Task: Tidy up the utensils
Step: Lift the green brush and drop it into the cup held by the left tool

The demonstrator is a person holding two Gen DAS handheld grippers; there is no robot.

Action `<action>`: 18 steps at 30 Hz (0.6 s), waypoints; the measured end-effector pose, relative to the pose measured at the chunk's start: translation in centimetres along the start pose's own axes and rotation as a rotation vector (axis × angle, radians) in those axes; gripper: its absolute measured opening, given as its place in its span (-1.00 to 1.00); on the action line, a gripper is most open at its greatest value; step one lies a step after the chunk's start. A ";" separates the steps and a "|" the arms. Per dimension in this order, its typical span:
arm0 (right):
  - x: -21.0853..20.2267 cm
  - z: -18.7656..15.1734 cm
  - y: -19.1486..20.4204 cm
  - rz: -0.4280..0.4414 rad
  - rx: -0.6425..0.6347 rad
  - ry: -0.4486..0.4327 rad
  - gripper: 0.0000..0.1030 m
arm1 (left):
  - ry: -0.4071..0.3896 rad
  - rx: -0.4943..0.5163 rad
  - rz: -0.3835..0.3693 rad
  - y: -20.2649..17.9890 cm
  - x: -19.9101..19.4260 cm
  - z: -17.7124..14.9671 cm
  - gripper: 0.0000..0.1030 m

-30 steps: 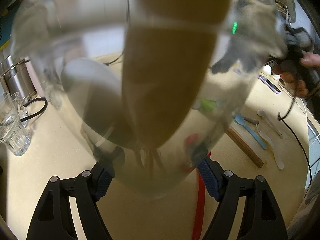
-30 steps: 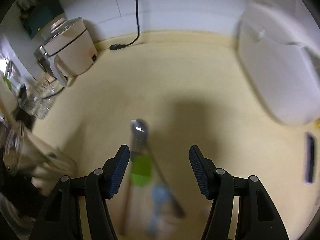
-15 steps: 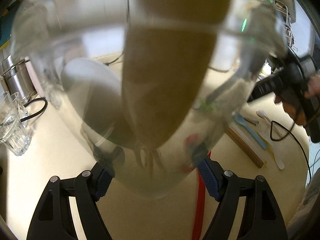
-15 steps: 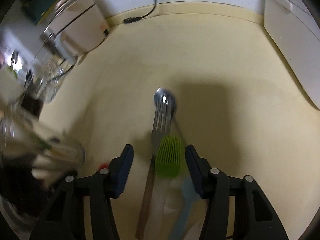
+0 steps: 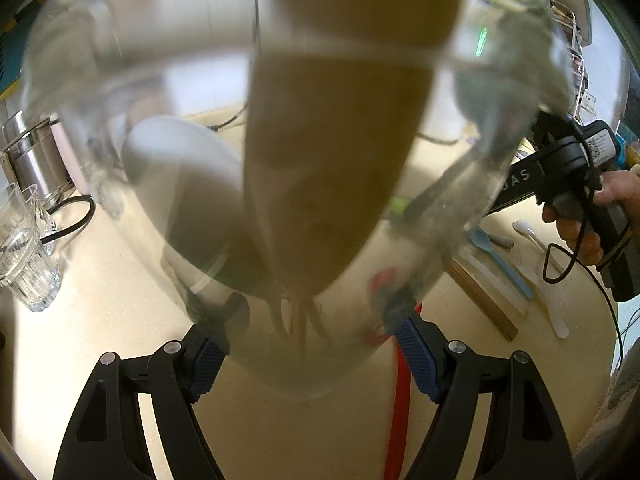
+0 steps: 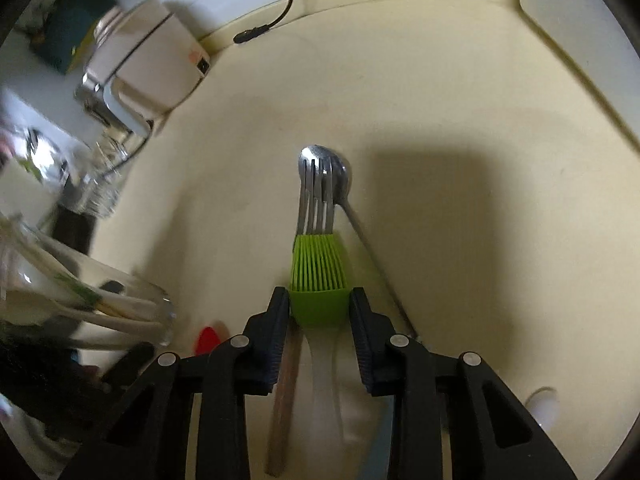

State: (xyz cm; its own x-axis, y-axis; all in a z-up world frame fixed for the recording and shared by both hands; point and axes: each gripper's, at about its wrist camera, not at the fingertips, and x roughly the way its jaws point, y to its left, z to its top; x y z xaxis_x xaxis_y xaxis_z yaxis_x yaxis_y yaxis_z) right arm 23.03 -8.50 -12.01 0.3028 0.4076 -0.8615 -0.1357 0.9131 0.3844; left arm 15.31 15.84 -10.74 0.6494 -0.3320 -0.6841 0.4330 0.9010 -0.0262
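My left gripper [image 5: 312,356] is shut on a clear glass jar [image 5: 480,184] that fills its view; a wooden spatula [image 5: 340,160] and a white utensil [image 5: 180,184] stand inside. My right gripper [image 6: 319,308] points down at the counter. Its jaws are closing, and the pads touch both sides of a green silicone brush [image 6: 318,276]. A fork [image 6: 316,196] and a metal spoon [image 6: 340,176] lie just beyond the brush. A red utensil [image 6: 208,340] lies to the left, near the jar [image 6: 80,308]. A blue spoon [image 5: 496,256] and a white spoon [image 5: 532,236] lie beside them.
Drinking glasses [image 5: 28,256] and a steel pot [image 5: 32,160] stand at the left of the counter. A cream appliance [image 6: 148,68] and a black cable [image 6: 280,12] sit by the back wall. A white board [image 6: 580,40] leans at the far right. A hand [image 5: 580,236] holds the right gripper.
The right gripper came down over the utensils and its jaws narrowed around the green brush head. The left gripper and its jar stayed still.
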 end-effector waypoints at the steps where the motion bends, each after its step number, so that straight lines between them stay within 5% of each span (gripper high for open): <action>1: -0.2 -0.1 0.0 0.012 0.005 -0.006 -0.40 | 0.000 0.000 0.000 0.0 0.0 0.0 0.55; 8: -7.0 -0.7 1.6 0.132 -0.004 -0.178 -0.40 | 0.000 0.000 0.000 0.0 0.0 0.0 0.55; 18: -17.9 2.0 11.6 0.396 -0.229 -0.428 -0.40 | 0.000 0.000 0.000 0.0 0.0 0.0 0.55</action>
State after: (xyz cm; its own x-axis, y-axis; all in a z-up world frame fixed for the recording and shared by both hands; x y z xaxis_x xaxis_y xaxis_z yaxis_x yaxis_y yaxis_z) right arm 17.93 -5.21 8.50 0.5332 0.7222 -0.4405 -0.4989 0.6890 0.5257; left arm 15.32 15.88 -10.71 0.6495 -0.3323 -0.6839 0.4331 0.9009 -0.0265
